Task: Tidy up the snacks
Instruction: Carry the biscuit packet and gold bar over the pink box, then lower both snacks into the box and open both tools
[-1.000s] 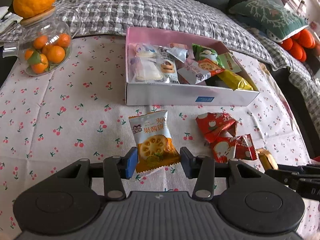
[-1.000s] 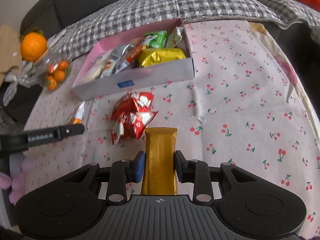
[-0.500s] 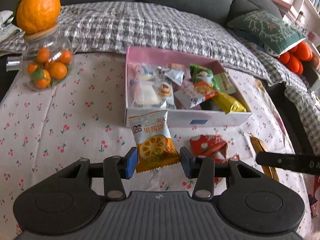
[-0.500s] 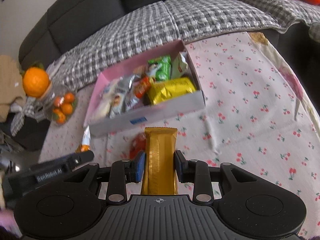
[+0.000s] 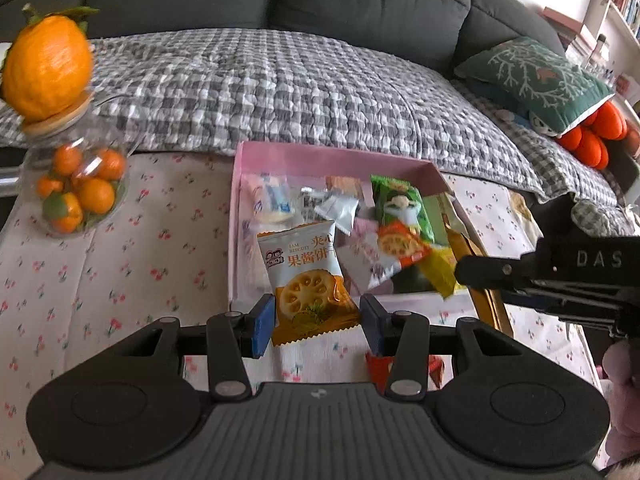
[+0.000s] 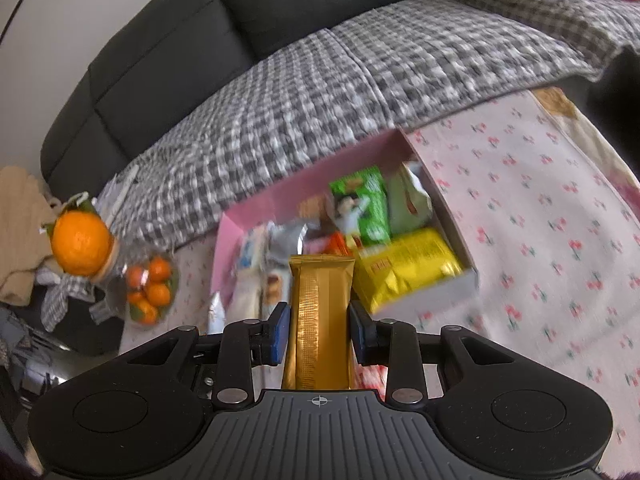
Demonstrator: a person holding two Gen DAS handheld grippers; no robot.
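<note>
Against the table's (image 5: pixel 120 272) far edge, beside the quilted sofa (image 5: pixel 280 80), I find the pink box (image 5: pixel 320 156) loaded with snack packets. At the far left corner stands a jar of oranges (image 5: pixel 76 200). My left gripper (image 5: pixel 318 320) is clamped on a jam biscuit packet (image 5: pixel 308 276), my right gripper (image 6: pixel 319 332) on a gold bar (image 6: pixel 320 316); both are held above the box's near wall.

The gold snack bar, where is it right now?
In the right wrist view the gold snack bar is clamped in the right gripper, in front of the pink box.
</note>
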